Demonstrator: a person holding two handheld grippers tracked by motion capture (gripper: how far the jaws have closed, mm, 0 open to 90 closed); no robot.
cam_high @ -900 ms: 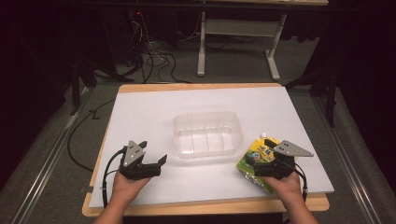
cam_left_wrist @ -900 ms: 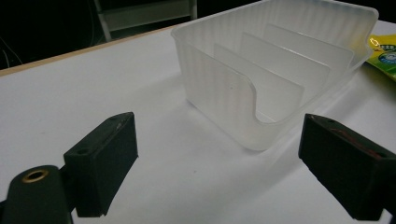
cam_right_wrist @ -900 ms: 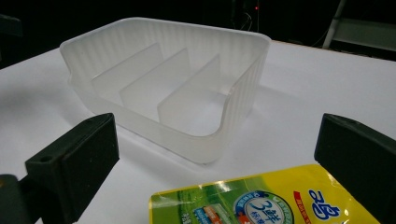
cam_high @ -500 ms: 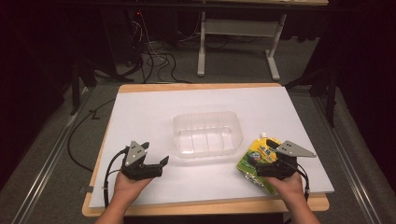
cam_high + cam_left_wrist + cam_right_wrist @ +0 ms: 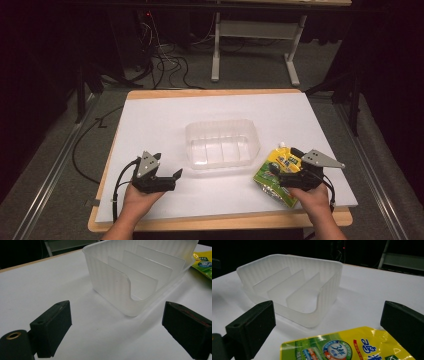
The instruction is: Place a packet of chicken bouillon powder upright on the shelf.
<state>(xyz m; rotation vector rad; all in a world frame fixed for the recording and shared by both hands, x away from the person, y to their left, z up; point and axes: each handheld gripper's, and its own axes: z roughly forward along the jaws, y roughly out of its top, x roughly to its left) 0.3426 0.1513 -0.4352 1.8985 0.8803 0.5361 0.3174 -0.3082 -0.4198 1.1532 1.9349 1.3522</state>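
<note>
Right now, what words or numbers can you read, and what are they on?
"3", with a character too blurred to read: in the round badge on the yellow-green pouch.
Blue characters at the pouch's right: too blurred to read.
Clear plastic bin: no writing.

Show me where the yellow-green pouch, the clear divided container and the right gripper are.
yellow-green pouch (image 5: 272, 167): high view, on its printed front.
clear divided container (image 5: 223, 124): high view, on its far rim.
right gripper (image 5: 327, 325): right gripper view, midway between its open jaws.
</note>
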